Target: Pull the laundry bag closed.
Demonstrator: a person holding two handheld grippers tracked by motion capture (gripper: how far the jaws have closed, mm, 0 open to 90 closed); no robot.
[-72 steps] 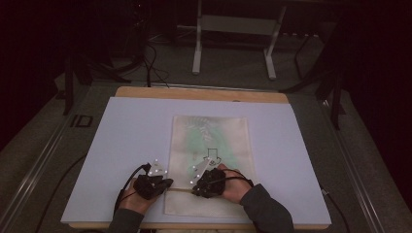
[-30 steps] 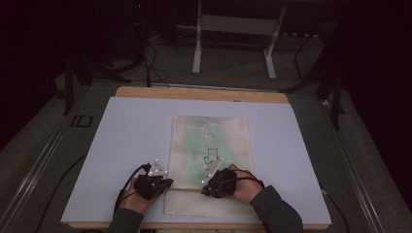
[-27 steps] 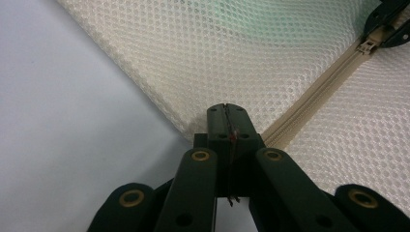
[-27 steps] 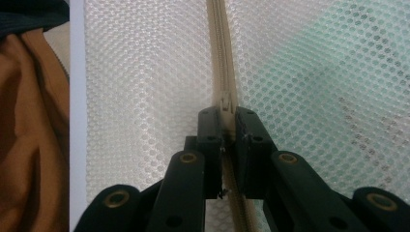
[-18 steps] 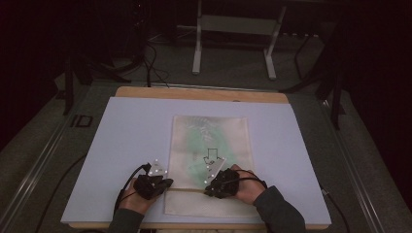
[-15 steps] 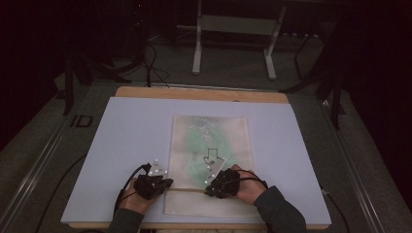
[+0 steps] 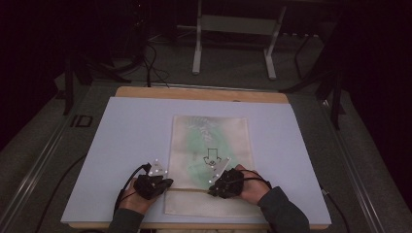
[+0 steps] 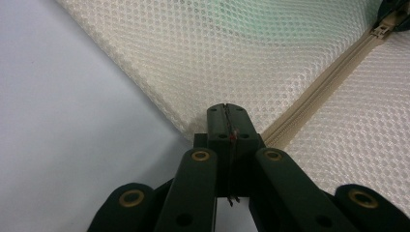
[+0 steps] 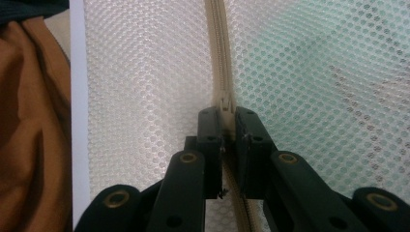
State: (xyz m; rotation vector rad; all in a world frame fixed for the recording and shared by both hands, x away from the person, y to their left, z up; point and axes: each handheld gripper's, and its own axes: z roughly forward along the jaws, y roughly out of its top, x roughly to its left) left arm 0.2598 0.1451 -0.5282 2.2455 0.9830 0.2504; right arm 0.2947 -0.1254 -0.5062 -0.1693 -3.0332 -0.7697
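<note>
Both hands rest low: right gripper [image 9: 228,126] apparently pinching the zipper pull [image 9: 225,107].

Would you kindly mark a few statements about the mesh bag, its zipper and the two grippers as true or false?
1. The right gripper has its fingers closed on the zipper pull. True.
2. The mesh bag hangs off the table's far edge. False: it lies flat on the white table, reaching the near edge.
3. The left gripper stands wide open. False: its fingers are shut at the bag's edge, beside the zipper's end.
4. Something green shows through the mesh. True.
5. The zipper is bright red. False: it is beige.
</note>
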